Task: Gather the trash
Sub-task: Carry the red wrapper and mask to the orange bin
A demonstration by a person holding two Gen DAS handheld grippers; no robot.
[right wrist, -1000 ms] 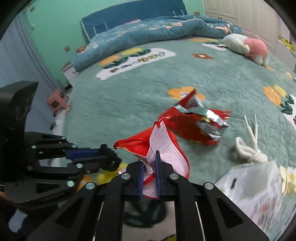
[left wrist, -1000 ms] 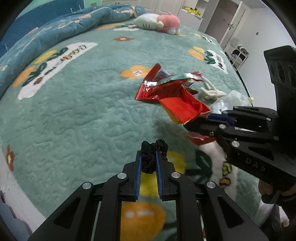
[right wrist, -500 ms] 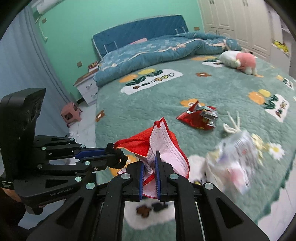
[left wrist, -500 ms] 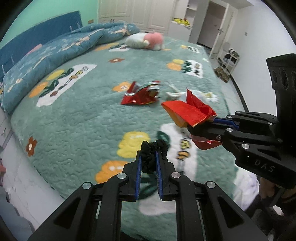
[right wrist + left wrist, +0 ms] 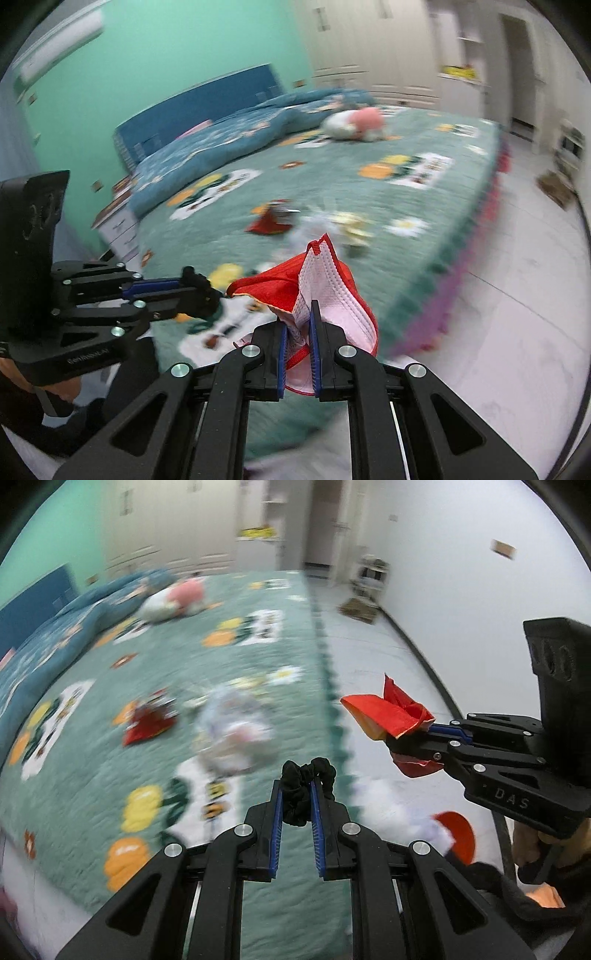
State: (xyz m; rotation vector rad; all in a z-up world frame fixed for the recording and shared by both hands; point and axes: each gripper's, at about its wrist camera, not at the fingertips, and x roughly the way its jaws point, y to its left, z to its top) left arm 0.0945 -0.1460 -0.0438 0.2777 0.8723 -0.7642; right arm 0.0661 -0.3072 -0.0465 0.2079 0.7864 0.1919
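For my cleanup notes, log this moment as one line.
left tongs: shut on black scrunchie | right tongs: shut on red mask | bed: red wrapper remains

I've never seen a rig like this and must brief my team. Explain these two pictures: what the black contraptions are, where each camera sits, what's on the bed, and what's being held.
No robot here: a person holds a black two-finger claw in each hand, with a fisheye camera on each looking along its fingers.

The left claw, seen from its own camera, is shut on a black fabric scrunchie. The right claw is shut on a red face mask with a pale pink lining; each claw also shows in the other's picture.

On the green flowered bedspread lie a red foil snack wrapper, a blurred clear plastic bag and a pink-and-white plush toy.
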